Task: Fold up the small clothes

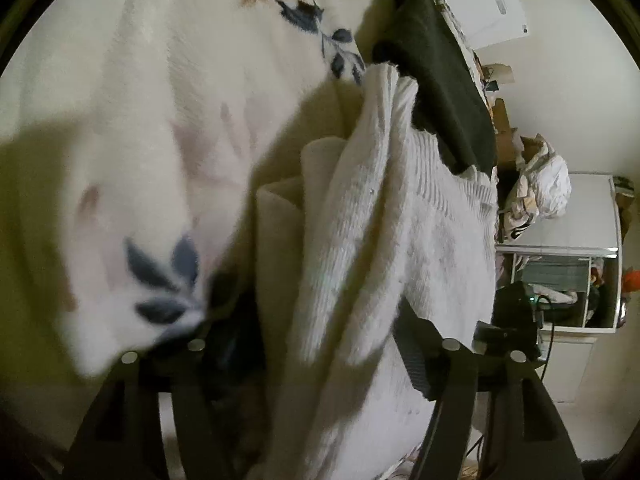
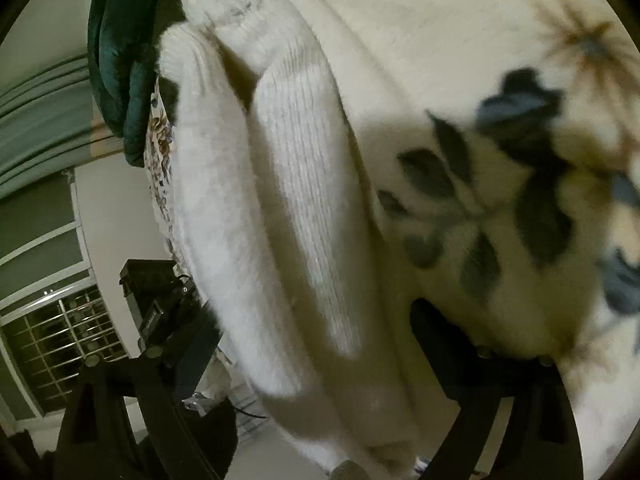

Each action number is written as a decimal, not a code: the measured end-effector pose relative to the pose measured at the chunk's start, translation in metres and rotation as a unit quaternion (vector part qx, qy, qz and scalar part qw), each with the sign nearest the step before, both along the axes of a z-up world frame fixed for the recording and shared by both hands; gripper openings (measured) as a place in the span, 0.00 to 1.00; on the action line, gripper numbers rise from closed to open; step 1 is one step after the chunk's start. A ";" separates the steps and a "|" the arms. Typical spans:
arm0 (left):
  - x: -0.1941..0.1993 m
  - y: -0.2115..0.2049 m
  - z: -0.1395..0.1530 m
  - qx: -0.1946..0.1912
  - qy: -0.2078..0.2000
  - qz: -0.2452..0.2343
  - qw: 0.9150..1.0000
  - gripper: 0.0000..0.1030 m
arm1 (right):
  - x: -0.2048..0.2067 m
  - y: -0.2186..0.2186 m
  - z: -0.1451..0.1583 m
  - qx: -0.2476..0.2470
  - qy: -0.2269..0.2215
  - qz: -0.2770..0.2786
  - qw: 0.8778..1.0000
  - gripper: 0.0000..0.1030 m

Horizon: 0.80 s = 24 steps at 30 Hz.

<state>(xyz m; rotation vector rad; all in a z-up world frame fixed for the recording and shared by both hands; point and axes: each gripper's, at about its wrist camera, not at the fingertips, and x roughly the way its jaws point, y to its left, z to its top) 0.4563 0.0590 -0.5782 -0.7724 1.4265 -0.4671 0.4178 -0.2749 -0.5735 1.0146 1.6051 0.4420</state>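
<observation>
My left gripper and right gripper each stand parted around a white knit sock, draped on the floral blanket; a dark garment lies at 1 o'clock.

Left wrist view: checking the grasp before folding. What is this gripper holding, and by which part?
The white ribbed knit garment runs between the left gripper fingers; the held part cannot be told.

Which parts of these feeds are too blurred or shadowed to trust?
Left wrist: floral blanket blurred lower left, dark shadow at its edge; white knit garment sharper. Right wrist: blanket's leaf print smeared; knit ribs readable; fisheye bends the window.
</observation>
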 end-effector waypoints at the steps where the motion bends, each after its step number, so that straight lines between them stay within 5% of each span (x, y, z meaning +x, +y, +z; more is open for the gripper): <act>1: 0.002 -0.001 -0.002 -0.006 0.001 0.001 1.000 0.66 | 0.002 0.002 -0.003 0.005 0.001 0.001 1.000 0.95; 10: 0.007 -0.009 0.007 -0.009 -0.023 0.008 1.000 0.61 | 0.017 0.012 -0.013 0.019 0.003 0.003 1.000 0.92; 11: 0.007 -0.013 0.011 -0.004 -0.032 0.003 0.999 0.38 | 0.020 0.013 -0.013 0.017 0.000 0.001 1.000 0.86; 12: 0.008 -0.017 0.017 0.008 -0.043 -0.004 0.999 0.29 | 0.023 0.017 -0.010 0.013 -0.005 0.002 1.000 0.79; 13: 0.009 -0.020 0.021 0.019 -0.049 -0.005 0.999 0.27 | 0.025 0.020 -0.009 0.008 -0.008 0.004 1.000 0.67; 17: 0.011 -0.026 0.040 0.073 -0.069 -0.006 0.995 0.23 | 0.029 0.028 0.005 -0.018 -0.026 0.005 0.999 0.49; 24: 0.010 -0.049 0.088 0.157 -0.111 -0.036 0.981 0.22 | 0.033 0.033 0.057 -0.045 -0.060 -0.006 0.997 0.43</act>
